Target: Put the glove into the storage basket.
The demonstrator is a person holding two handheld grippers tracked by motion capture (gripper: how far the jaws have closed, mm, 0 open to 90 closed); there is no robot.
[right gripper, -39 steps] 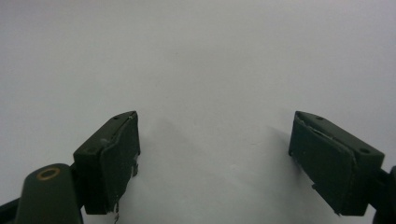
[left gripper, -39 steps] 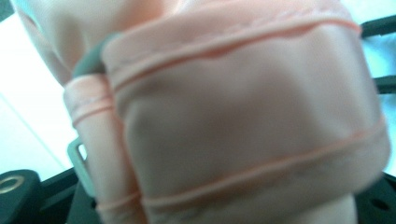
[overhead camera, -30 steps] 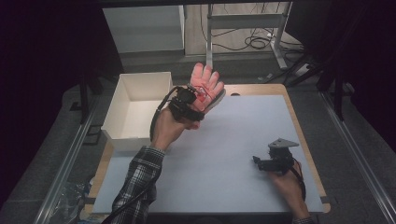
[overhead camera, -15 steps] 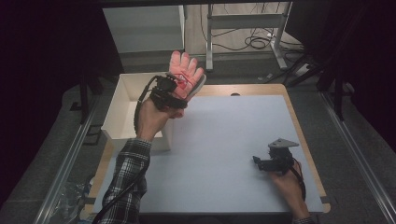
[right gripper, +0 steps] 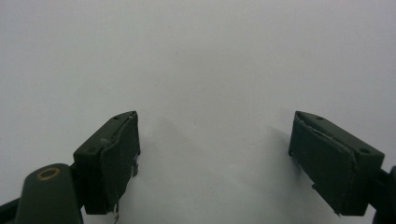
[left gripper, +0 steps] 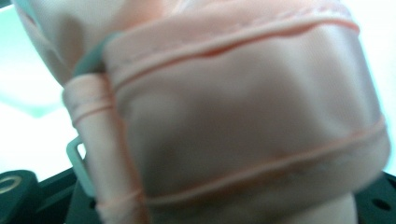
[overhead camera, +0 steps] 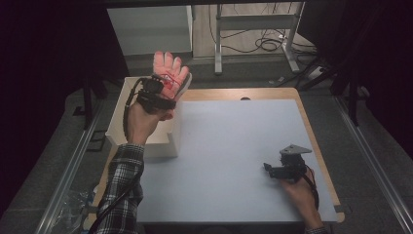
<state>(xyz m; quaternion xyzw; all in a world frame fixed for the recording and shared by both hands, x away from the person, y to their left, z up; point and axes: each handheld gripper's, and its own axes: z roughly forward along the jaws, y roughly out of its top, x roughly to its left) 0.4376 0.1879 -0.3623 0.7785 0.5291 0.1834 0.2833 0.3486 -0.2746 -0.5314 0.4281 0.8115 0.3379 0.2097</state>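
A pink glove (overhead camera: 169, 73) is held up in the air by my left gripper (overhead camera: 157, 93), which is shut on its cuff end; the glove's fingers point up and away. Glove and gripper hang over the right wall of a white open box (overhead camera: 146, 139) at the table's left. In the left gripper view the pink glove (left gripper: 243, 116) lies pressed close to the camera, hiding the jaws. My right gripper (overhead camera: 269, 168) rests low over the white table top at the front right. Its jaws stand wide apart in the right gripper view, with nothing between them (right gripper: 215, 154).
The white table surface (overhead camera: 234, 136) has a wooden border. Behind the table are a grey cabinet (overhead camera: 146, 29), a metal frame's legs and cables on the floor. A metal rail (overhead camera: 68, 170) runs along the left side.
My left gripper has carried the pink glove leftward from above the table's back middle to above the white box. The right gripper has stayed put.
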